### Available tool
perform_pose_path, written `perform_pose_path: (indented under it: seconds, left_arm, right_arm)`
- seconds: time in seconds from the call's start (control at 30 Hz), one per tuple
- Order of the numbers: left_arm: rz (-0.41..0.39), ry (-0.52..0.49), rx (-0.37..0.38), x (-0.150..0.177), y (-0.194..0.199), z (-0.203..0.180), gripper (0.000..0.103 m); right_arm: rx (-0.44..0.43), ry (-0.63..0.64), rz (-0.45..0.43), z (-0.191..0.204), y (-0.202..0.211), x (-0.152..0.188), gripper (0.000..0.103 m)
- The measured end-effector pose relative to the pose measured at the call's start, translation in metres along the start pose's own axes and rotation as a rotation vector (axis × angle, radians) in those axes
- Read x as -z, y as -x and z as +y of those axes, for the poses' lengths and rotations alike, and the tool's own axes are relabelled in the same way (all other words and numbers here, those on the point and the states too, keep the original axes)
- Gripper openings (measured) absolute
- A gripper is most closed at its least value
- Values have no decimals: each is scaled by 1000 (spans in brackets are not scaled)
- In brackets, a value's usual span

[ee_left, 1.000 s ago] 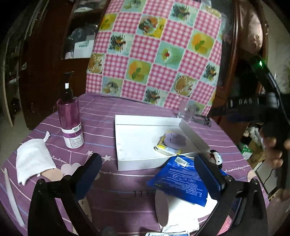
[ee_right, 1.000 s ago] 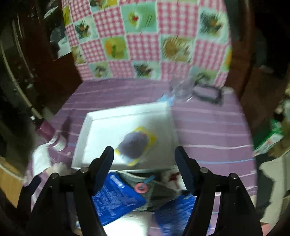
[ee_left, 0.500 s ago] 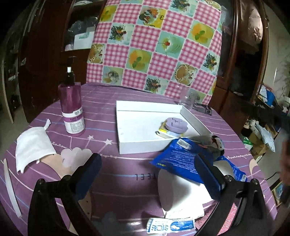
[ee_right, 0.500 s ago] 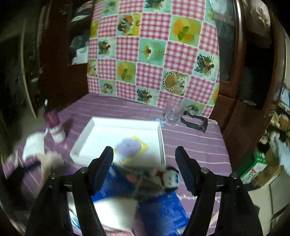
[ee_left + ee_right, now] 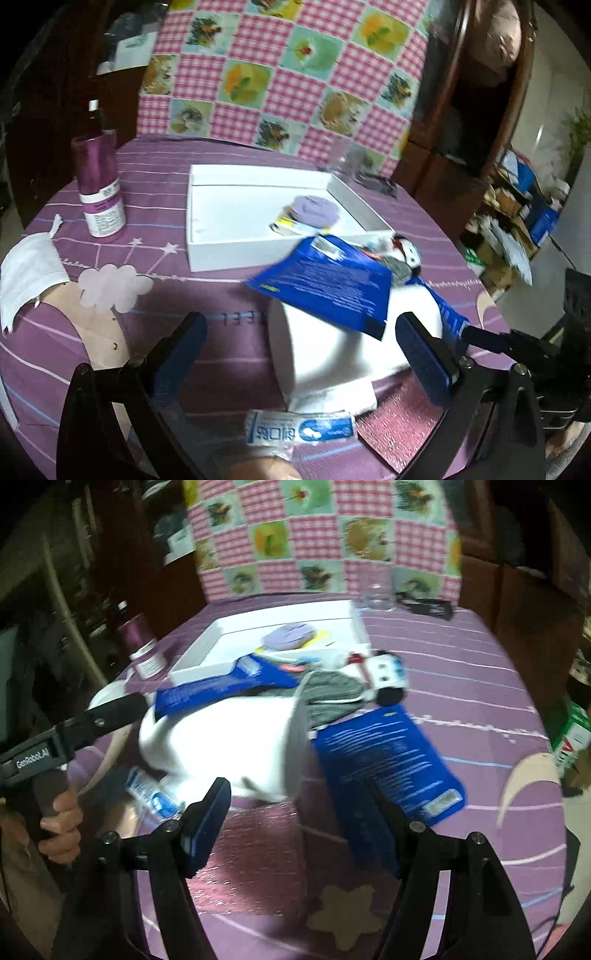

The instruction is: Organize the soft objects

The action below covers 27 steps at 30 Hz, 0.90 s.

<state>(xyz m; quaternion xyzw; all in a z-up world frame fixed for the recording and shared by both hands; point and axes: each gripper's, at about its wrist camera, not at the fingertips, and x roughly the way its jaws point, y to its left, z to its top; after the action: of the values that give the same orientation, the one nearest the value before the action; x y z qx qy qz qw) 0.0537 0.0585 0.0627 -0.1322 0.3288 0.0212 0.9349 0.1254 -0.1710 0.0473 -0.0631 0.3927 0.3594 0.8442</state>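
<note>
A white paper roll (image 5: 332,347) lies on the purple tablecloth, with a blue packet (image 5: 325,280) resting on it. My left gripper (image 5: 299,354) is open and empty, its jaws either side of the roll. In the right wrist view the roll (image 5: 221,742) lies beyond my open, empty right gripper (image 5: 295,823). A second blue packet (image 5: 384,760), a grey cloth (image 5: 328,694) and a small panda plush (image 5: 388,672) lie behind it. A white tray (image 5: 229,206) holds a purple round pad (image 5: 314,210) on a yellow packet. The left gripper (image 5: 107,712) shows at the left.
A purple pump bottle (image 5: 99,184) stands left of the tray. A white cloth (image 5: 26,280) lies at the table's left edge. A small wet-wipe sachet (image 5: 299,432) lies in front of the roll. A clear glass (image 5: 376,598) and black strap stand behind the tray.
Both grippers have come down and closer to the pile; the roll now sits between the left jaws. The right view swung down towards the roll and blue packets.
</note>
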Motion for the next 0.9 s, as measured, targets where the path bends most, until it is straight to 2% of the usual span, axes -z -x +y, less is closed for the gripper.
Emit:
perform_pose_path:
  seconds: [0.1, 0.23, 0.37, 0.5, 0.57, 0.77, 0.9]
  left_arm:
    - [28, -28, -30, 3, -3, -5, 103]
    - [97, -38, -47, 6, -12, -7, 103]
    - [113, -58, -70, 9, -13, -10, 103]
    - [133, -75, -102, 11, -15, -12, 103]
    - [155, -72, -123, 12, -18, -11, 103]
    - [207, -64, -154, 16, -26, -8, 103]
    - [217, -62, -150, 17, -27, -7, 103]
  right_arm:
    - [-1, 0, 58, 2, -7, 4, 72]
    - [-52, -1, 106, 7, -15, 10, 72]
    - [-32, 69, 155, 23, -23, 18, 73]
    - [-31, 92, 165, 28, -29, 23, 83]
    - [-17, 86, 158, 24, -30, 23, 94]
    - [16, 92, 152, 21, -34, 23, 102]
    - [8, 95, 162, 20, -34, 22, 102]
